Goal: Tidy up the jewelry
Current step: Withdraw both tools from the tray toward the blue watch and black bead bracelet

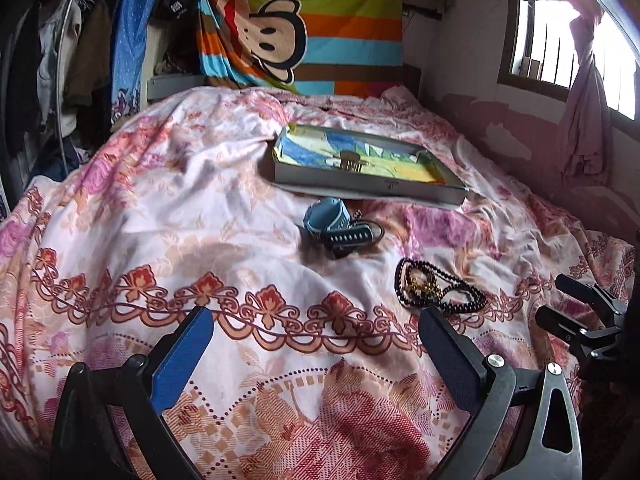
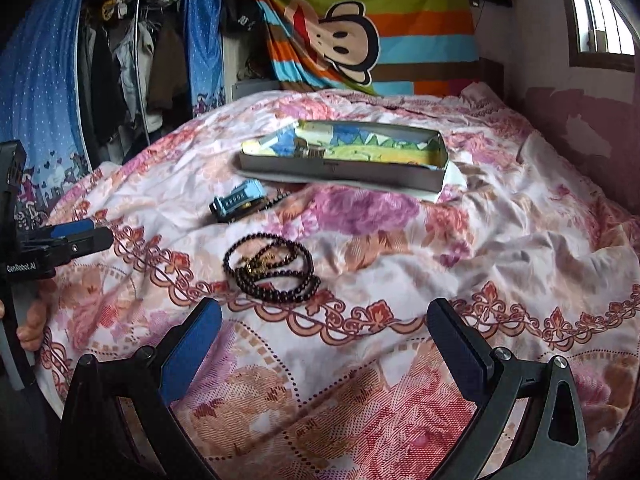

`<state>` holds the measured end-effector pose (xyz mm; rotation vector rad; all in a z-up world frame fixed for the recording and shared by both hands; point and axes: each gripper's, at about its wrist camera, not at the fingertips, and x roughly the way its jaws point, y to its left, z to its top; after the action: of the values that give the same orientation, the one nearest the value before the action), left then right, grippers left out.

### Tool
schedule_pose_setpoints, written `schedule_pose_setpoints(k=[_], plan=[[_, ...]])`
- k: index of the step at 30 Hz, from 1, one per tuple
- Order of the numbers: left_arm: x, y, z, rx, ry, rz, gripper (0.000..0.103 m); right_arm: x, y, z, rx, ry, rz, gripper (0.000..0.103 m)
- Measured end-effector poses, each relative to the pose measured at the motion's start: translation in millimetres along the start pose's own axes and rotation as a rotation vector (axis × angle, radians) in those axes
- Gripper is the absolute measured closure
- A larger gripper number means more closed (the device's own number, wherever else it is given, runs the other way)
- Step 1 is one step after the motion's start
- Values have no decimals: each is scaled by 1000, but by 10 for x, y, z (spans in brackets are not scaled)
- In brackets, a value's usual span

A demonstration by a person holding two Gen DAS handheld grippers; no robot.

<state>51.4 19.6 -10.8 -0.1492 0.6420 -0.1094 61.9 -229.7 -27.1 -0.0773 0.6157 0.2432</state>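
Observation:
A coiled string of dark beads (image 1: 438, 290) (image 2: 272, 270) with a gold piece in its middle lies on the floral bedspread. Farther back sits a pale blue watch or bracelet bundle (image 1: 340, 228) (image 2: 240, 200). Behind it an open shallow tin box (image 1: 368, 178) (image 2: 344, 170) with a colourful lining holds a small gold item (image 1: 350, 160). My left gripper (image 1: 316, 328) is open above the bedspread, the beads just past its right finger. My right gripper (image 2: 326, 320) is open too, with the beads just ahead of its left finger. Neither holds anything.
The floral bedspread (image 1: 160, 220) (image 2: 500, 248) covers the whole bed. A striped monkey-print cloth (image 1: 304, 28) hangs at the head. Hanging clothes (image 2: 120, 60) stand at the left, a window (image 1: 568, 36) and wall at the right. A hand (image 2: 30, 320) holds the left gripper's handle.

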Motion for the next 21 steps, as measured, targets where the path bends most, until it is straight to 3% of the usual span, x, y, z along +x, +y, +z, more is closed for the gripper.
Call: schedule_pose_setpoints(k=[5,12,21], plan=[[109,10,24,-7,35,-23,0,105,-19,-7,15,36,21,2],[299,22,166,-13,72,-79,0,314,-31,27,43,102,117,2],[662,27,438,-38,73,-160,0,567,-125,146,44,133,131,2]])
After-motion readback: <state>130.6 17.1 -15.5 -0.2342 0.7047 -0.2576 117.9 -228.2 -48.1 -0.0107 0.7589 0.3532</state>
